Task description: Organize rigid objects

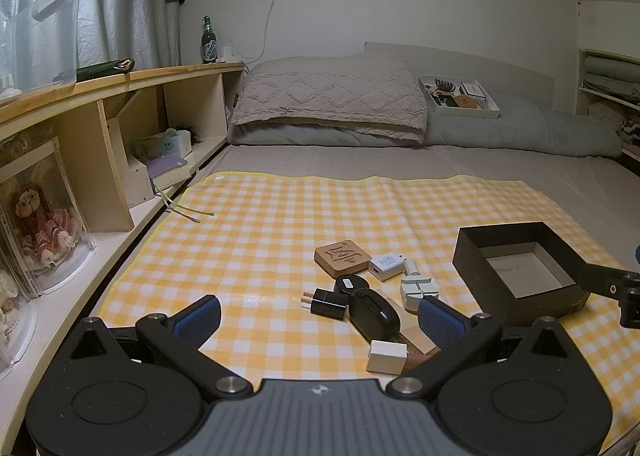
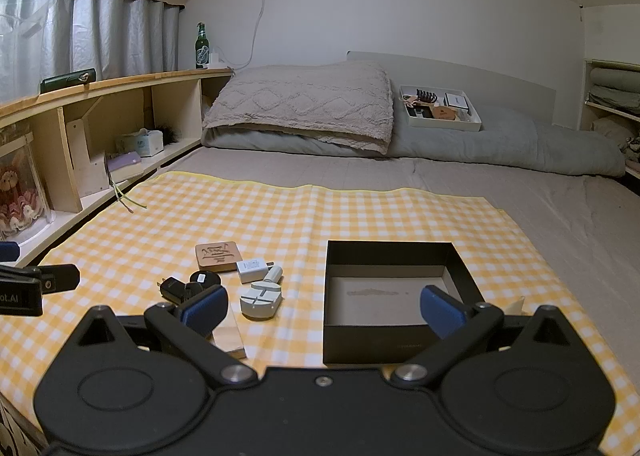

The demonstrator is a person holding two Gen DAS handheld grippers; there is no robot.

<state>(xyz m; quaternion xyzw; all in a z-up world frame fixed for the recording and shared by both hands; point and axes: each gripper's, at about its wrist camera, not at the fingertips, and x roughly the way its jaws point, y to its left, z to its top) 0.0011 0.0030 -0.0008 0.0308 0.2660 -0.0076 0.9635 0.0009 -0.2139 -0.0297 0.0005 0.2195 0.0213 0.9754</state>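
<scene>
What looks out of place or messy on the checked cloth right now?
The small items lie in a loose heap beside the empty black box: black oval case resting across a wooden block, black plug adapter against it. Nothing looks spilled or broken.

The checked cloth [image 1: 280, 216] has a slight plastic sheen. The black box [image 2: 360, 344] looks like matt cardboard, the carved block [image 1: 342, 258] smooth wood, the white charger [image 1: 386, 265] glossy plastic.
</scene>
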